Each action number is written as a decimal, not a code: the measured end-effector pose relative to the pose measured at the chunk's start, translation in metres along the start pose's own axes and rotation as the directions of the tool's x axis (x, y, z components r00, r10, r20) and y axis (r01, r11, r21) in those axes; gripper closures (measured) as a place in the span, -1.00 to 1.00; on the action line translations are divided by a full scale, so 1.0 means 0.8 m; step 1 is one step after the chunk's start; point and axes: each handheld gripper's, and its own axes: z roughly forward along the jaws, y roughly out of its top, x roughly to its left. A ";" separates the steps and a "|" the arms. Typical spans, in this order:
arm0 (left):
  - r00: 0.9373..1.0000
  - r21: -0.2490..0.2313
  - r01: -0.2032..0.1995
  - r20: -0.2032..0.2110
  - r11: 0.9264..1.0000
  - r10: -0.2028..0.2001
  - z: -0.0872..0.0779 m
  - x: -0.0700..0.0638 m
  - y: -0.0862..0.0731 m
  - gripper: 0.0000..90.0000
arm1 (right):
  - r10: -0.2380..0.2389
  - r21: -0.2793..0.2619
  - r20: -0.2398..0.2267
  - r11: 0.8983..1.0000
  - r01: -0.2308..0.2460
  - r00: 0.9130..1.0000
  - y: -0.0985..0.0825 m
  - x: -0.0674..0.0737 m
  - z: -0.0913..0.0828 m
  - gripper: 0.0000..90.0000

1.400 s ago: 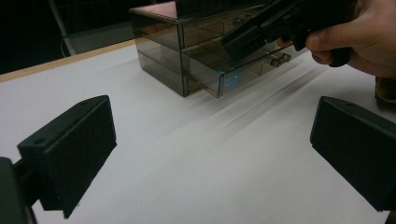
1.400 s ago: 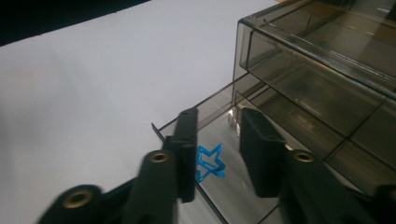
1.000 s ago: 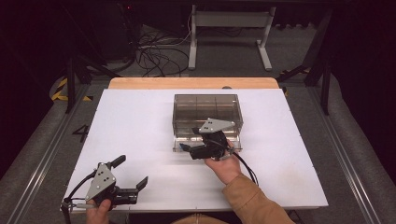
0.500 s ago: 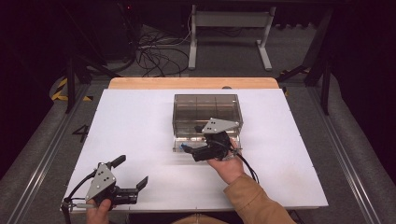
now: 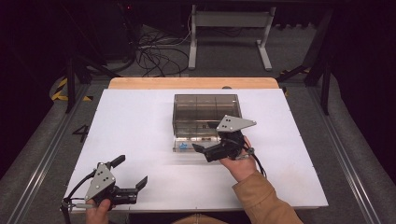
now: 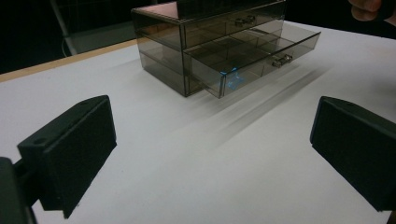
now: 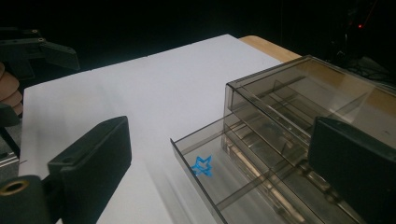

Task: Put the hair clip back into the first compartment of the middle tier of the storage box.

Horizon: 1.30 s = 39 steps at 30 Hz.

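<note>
**Lower drawer pulled out; blue star in its front corner**

Your right gripper (image 5: 204, 151) hovered just in front of the smoky clear drawer box (image 5: 206, 103), which sat a little beyond the middle of the white table (image 5: 135, 121). Its jaws had just been opening and stood wide apart with nothing between them. The lower drawer (image 7: 243, 186) stood pulled out toward you. A small blue star (image 7: 202, 165) lay flat on the drawer floor in the front corner compartment, near the front wall.

Your left gripper (image 5: 131, 178) rested low at the near left edge of the table, well apart from the box, jaws spread and empty.

Handling notes, as judgement: the box looked like thin hard plastic, light and slick, so it would likely slide on the table if you pushed or tugged the drawer without steadying it. The drawer walls seemed brittle; squeezing them hard looked unwise. The small metal pull (image 6: 282, 59) on the drawer front was the sensible place to grip. The star appeared tiny, light and thin, awkward to pinch off a flat floor; taking it across two opposite points seemed best.
</note>
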 end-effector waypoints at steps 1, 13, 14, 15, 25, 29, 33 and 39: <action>1.000 0.000 -0.001 0.000 1.000 0.001 0.000 0.000 0.000 -0.98 | -0.003 0.001 0.004 1.000 0.003 1.000 0.000 -0.001 -0.003 -0.86; 1.000 -0.001 0.000 -0.003 1.000 0.000 0.000 0.001 0.000 -0.98 | 0.005 -0.022 0.046 1.000 -0.004 0.999 -0.018 -0.013 -0.046 -0.92; 1.000 -0.001 0.000 -0.003 1.000 0.000 0.000 0.001 0.000 -0.98 | 0.006 -0.022 0.051 1.000 -0.004 0.999 -0.020 -0.014 -0.049 -0.92; 1.000 -0.001 -0.001 -0.003 1.000 0.001 0.000 0.001 0.000 -0.98 | 0.006 -0.023 0.054 1.000 -0.005 0.999 -0.022 -0.015 -0.052 -0.93; 1.000 0.000 -0.002 -0.004 1.000 0.002 0.000 0.000 0.000 -0.98 | 0.007 -0.033 0.074 0.999 -0.004 0.997 -0.050 -0.024 -0.080 -0.96; 1.000 -0.001 0.000 -0.005 1.000 0.000 0.000 0.000 0.000 -0.98 | 0.013 -0.037 0.078 0.999 -0.010 0.997 -0.061 -0.027 -0.090 -0.97; 1.000 0.001 0.000 -0.004 1.000 0.000 0.000 0.000 0.000 -0.98 | 0.014 -0.030 0.090 0.999 -0.012 0.996 -0.072 -0.029 -0.098 -0.97; 1.000 0.002 -0.001 -0.004 1.000 0.001 0.001 0.000 0.000 -0.98 | 0.031 -0.023 0.107 0.999 -0.028 0.994 -0.089 -0.033 -0.110 -0.97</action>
